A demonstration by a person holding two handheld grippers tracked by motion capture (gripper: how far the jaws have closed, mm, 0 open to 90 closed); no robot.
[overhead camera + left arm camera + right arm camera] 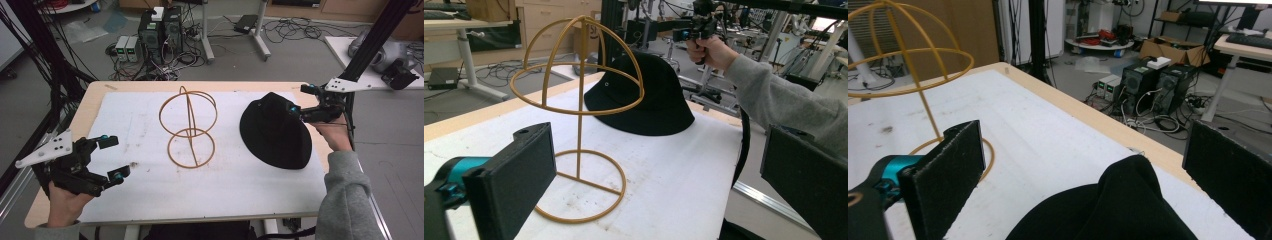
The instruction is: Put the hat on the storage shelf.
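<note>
The black hat (275, 132) lies flat on the table (95, 100), right of the wire stand (188, 125). The right gripper (300, 100) hovers open over its crown; a shallow pinch could slip off the soft fabric. The left gripper (113, 158) waits open, well apart; an unsteadied stand may tip

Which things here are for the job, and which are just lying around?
For the job:
floppy black fabric hat
gold wire hat stand
right gripper, open by the hat
left gripper, open

Just around:
computer towers on the floor
tangled black cables
</note>
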